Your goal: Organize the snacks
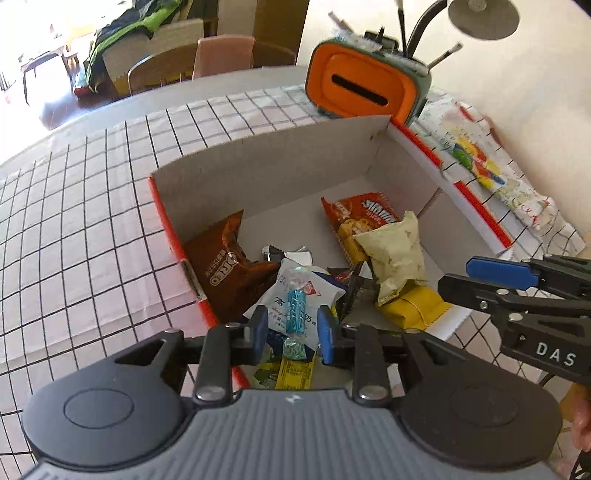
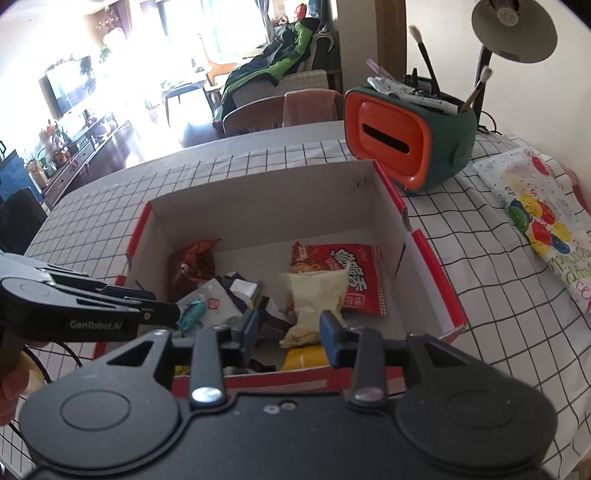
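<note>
A red and white cardboard box (image 1: 280, 162) (image 2: 258, 199) holds several snack packets: a brown Oreo pack (image 1: 225, 266), a red noodle pack (image 1: 354, 214) (image 2: 351, 273), a pale crumpled bag (image 1: 395, 251) (image 2: 314, 295), a white pack (image 1: 306, 295) and a yellow pack (image 1: 413, 306). My left gripper (image 1: 291, 328) is open over the box's near end, with a blue wrapped candy (image 1: 295, 314) (image 2: 192, 314) lying loose between its fingers. My right gripper (image 2: 288, 332) is open and empty above the near box edge. It also shows in the left wrist view (image 1: 480, 280).
An orange and green desk organizer (image 1: 365, 81) (image 2: 402, 140) with brushes stands behind the box. A balloon-print bag (image 1: 491, 166) (image 2: 546, 221) lies at the right. A lamp (image 2: 513, 33) stands at the back. The checked tablecloth (image 1: 74, 229) covers the table.
</note>
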